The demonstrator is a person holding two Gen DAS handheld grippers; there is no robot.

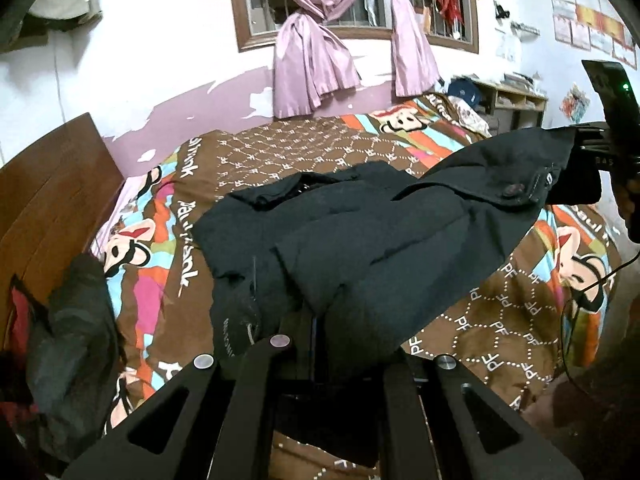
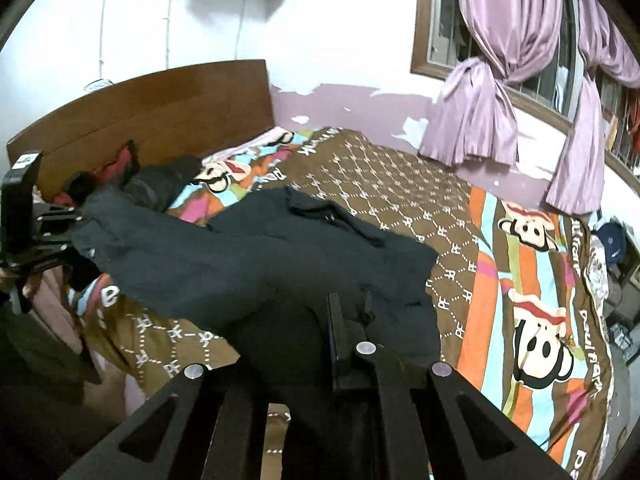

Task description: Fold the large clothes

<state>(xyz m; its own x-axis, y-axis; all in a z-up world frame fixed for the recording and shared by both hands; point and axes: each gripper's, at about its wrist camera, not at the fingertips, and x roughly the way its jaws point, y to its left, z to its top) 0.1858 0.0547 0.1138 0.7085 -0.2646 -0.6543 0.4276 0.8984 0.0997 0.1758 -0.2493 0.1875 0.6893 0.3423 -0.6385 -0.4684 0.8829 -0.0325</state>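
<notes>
Dark coat (image 1: 360,240) stretched lengthwise along the near edge of the bed (image 1: 280,148), parallel to it, far side sagging onto the patterned blanket (image 2: 400,184). Left gripper (image 1: 316,344) clamped shut on the end toward the wooden headboard (image 2: 160,100). Right gripper (image 2: 340,344) pinched tight on the opposite end, toward the foot.

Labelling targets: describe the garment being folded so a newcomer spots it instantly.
Start at the bed with the cartoon-monkey cover. Across its near side lies a dark coat, lifted at two edges by the left gripper and right gripper. Unlike the rumpled clothes pile by the headboard, it is spread out and has a buttoned flap.
</notes>
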